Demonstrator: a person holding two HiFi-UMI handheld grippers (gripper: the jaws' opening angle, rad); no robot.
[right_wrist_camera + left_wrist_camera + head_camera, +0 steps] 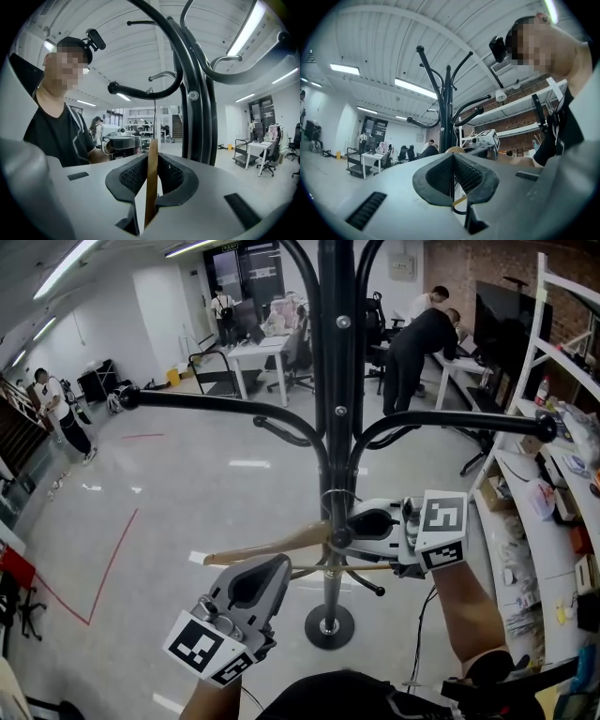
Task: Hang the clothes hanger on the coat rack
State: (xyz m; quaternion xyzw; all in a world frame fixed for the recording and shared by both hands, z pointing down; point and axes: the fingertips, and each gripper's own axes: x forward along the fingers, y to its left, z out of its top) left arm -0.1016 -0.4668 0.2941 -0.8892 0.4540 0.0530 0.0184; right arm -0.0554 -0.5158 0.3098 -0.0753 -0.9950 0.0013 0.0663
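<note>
The black coat rack (328,352) rises straight ahead of me, with curved arms reaching left and right. A wooden clothes hanger (267,547) is held level against its pole, and the metal hook (337,498) sits at the pole. I cannot tell whether the hook rests on anything. My right gripper (361,524) is shut on the hanger's right arm, and the wood (151,178) stands edge-on between its jaws. My left gripper (272,568) is under the left arm, its jaws shut with the thin lower bar (459,200) between them. The hanger's wood (454,150) shows just past its tips.
The rack's round base (329,625) stands on the glossy floor just in front of me. White shelves (553,474) full of clutter run along the right. Desks, chairs and several people (422,343) are at the back. Red tape (112,559) marks the floor at left.
</note>
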